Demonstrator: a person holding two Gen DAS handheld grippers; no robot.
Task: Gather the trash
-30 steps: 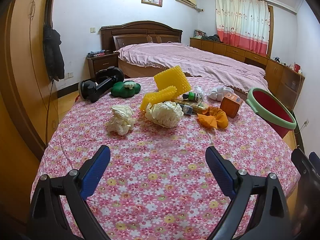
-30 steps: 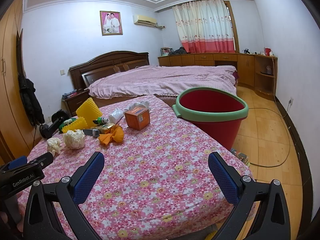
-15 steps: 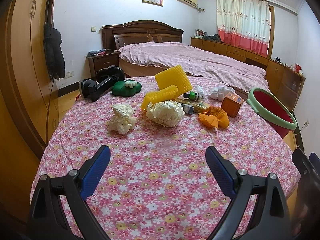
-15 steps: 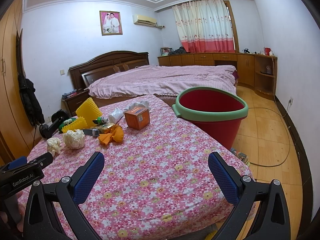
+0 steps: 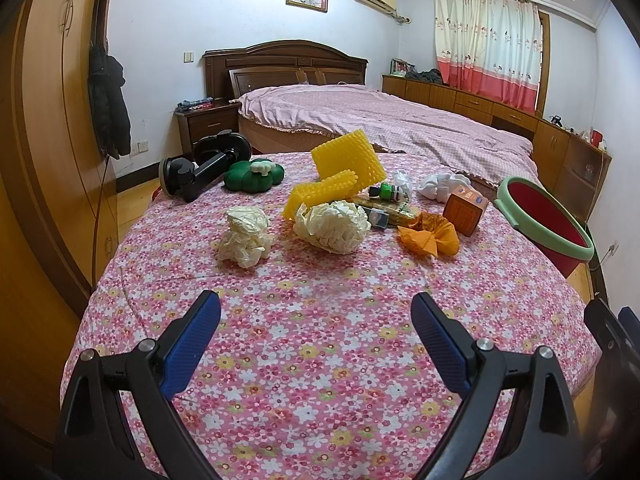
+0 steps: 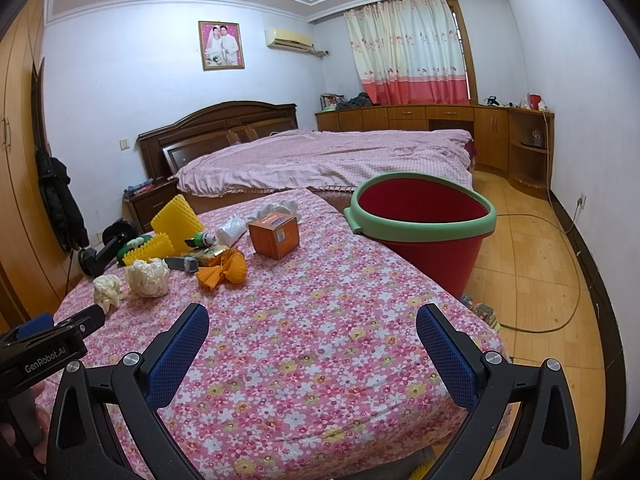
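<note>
Two hand-held grippers hang over the near edge of a table [image 5: 320, 360] draped in a pink flowered cloth. The left gripper [image 5: 316, 312] and the right gripper [image 6: 312, 324] are both spread wide, their blue dimpled pads holding nothing.

The trash lies well ahead of them. A small crumpled paper wad [image 5: 243, 236] sits ahead and slightly left of the left gripper, a larger crumpled wad [image 5: 332, 226] lies straight ahead, and a twisted orange paper [image 5: 430, 234] is ahead and to its right. A red bucket with a green rim [image 6: 420, 220] stands beyond the table edge, ahead and right of the right gripper, and is probably where the trash goes.

The risks lie in the clutter. The larger wad touches a spiky yellow foam piece [image 5: 320, 196], so a careless grab could drag that along or tip the small bottle [image 5: 390, 192] behind it. The wads look light and springy and could squirt out of a shallow pinch. The loose cloth may bunch between the pads if a gripper dips too low. A cardboard box [image 5: 464, 208] close by the orange paper narrows the approach there.
</note>
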